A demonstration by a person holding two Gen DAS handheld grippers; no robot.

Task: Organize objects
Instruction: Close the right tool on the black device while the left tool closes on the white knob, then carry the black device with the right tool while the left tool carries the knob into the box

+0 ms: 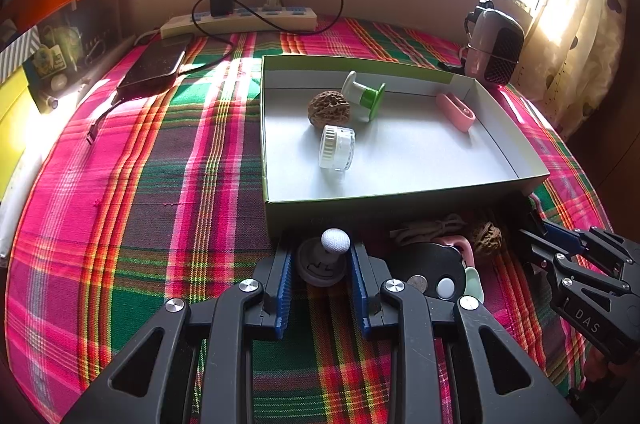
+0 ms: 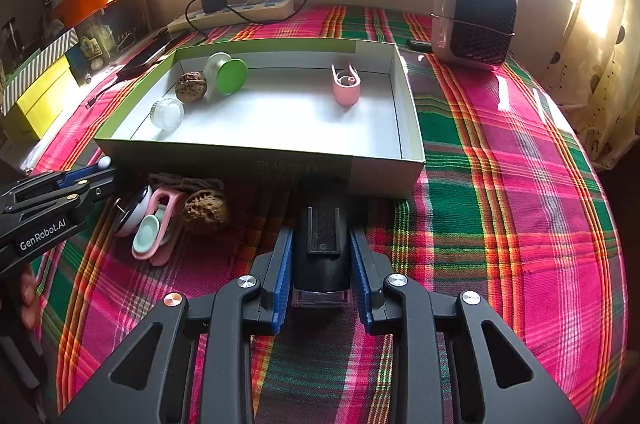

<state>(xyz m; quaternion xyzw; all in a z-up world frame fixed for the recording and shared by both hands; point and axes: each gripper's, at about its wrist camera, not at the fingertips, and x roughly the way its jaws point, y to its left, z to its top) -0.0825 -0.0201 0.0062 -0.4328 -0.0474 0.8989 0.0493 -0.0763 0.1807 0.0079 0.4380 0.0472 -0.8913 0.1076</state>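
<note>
From here I see the plaid cloth (image 2: 500,152) covering the table, with the shallow box (image 2: 404,92) right ahead of both my grippers; its near wall stands between them and the tray floor. Inside it lie a walnut (image 1: 329,109), a green-and-white spool (image 1: 365,96), a clear jar (image 1: 337,147) on its side and a pink clip (image 1: 456,111) by the right wall. Behind the box sit a power strip (image 1: 240,22), a phone (image 1: 154,66) and a small heater (image 2: 474,16). Just before the box's near wall lies a loose pile: a second walnut (image 2: 206,210), a pink-and-mint clip (image 2: 154,234) and a black round piece (image 1: 430,262). My left gripper (image 1: 322,266) sits part open around a grey knob with a white ball top (image 1: 326,254), its blue pads close beside it; I cannot tell if they press. My right gripper (image 2: 322,266) has its pads tight against a black oblong device (image 2: 322,244), whose far end nearly meets the box wall.
</note>
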